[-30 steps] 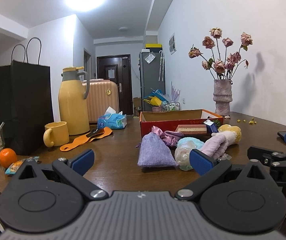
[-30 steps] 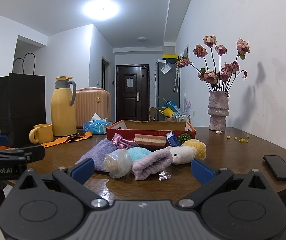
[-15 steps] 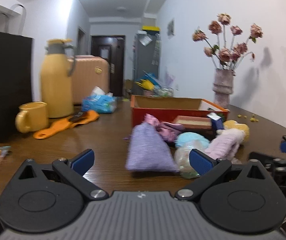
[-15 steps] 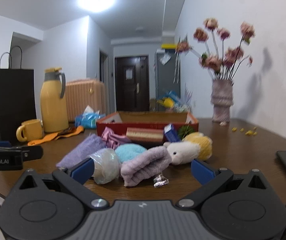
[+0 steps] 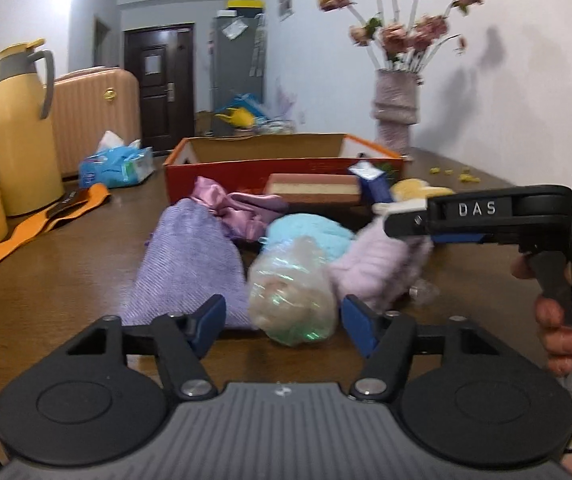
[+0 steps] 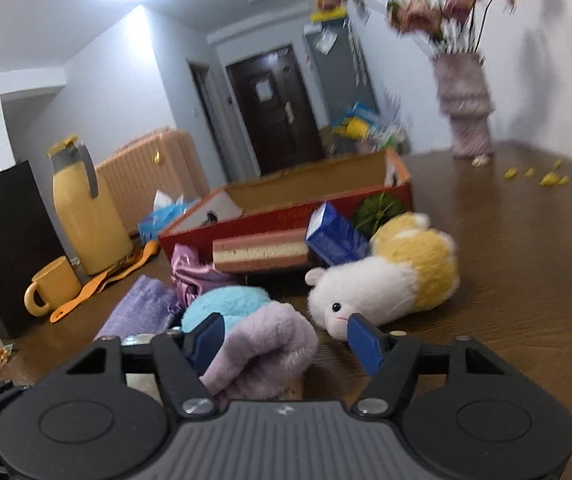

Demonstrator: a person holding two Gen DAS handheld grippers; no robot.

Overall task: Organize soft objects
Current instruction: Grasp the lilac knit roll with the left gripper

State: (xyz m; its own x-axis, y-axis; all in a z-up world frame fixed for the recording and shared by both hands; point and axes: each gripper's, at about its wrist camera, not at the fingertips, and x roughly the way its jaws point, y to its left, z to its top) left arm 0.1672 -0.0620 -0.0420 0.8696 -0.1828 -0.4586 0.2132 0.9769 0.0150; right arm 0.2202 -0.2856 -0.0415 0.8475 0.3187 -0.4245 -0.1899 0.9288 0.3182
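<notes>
A pile of soft things lies in front of a red cardboard box [image 5: 246,168] [image 6: 286,210]. My left gripper [image 5: 282,326] is open, its fingers either side of a clear plastic bag [image 5: 290,296], with a purple cloth pouch [image 5: 190,268] to its left. My right gripper [image 6: 284,338] is open just above a lilac fluffy towel [image 6: 262,348] [image 5: 374,268], its right finger beside a white and yellow plush toy [image 6: 386,280]. A light blue fluffy ball [image 6: 226,304] [image 5: 310,236] and a pink satin pouch [image 5: 238,208] lie behind. The right gripper shows in the left wrist view [image 5: 410,220].
A sponge cake block [image 6: 262,254] and a blue carton [image 6: 336,236] lean on the box. A yellow thermos [image 5: 22,128], yellow mug [image 6: 52,292], orange strap [image 5: 46,220], tissue pack [image 5: 118,164], black bag [image 6: 2,240] stand left. A flower vase [image 5: 396,108] stands at the back right.
Both grippers have moved forward and down to the pile. The left now straddles the plastic bag; the right has come in over the lilac towel and tilted.
</notes>
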